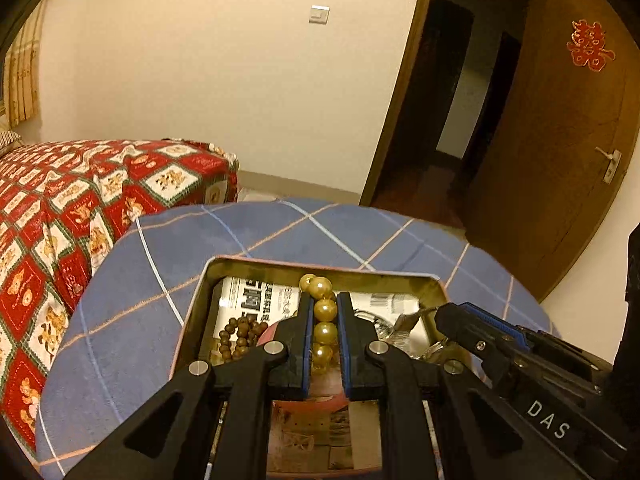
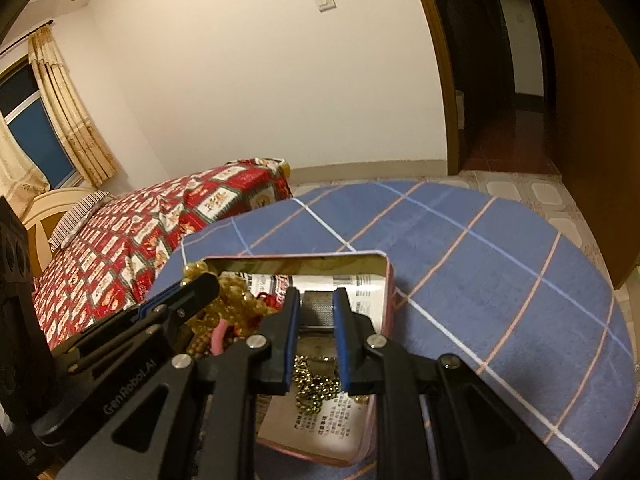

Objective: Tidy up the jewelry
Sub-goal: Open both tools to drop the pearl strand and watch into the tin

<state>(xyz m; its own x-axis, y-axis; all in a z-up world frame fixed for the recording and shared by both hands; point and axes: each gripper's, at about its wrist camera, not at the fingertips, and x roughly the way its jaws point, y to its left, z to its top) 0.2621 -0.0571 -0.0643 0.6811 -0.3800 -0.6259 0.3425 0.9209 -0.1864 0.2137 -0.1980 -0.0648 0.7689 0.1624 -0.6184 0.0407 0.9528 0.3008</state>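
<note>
- filling the lower half of both views, a round surface [image 1: 280, 232] under a blue cloth crossed by white and peach lines carries an open metal tin [image 1: 320, 269] lined with printed paper.
- left hand-held gripper [image 1: 325, 320], bottom centre of the left wrist view, is nearly closed on a strand of large golden pearl beads [image 1: 325, 309], pinched between its blue pads above the tin.
- right hand-held gripper [image 2: 316, 326], bottom centre of the right wrist view, stands partly open over the tin; a silvery metal piece [image 2: 317, 307] lies between its fingers, but i cannot tell whether they touch it.
- a brown wooden bead bracelet [image 1: 237, 337] rests at the tin's left side, and a small gold bead chain [image 2: 316, 386] lies on the paper at its near end.
- a bed [image 1: 60, 216] with a red patterned cover sits at the left, touching the surface's edge.
- plain cream wall with a light switch [image 1: 319, 14] at upper centre; an open wooden door [image 1: 560, 128] with a red paper emblem at upper right.
- curtains [image 2: 68, 116] frame a dark window at the upper left of the right wrist view.
</note>
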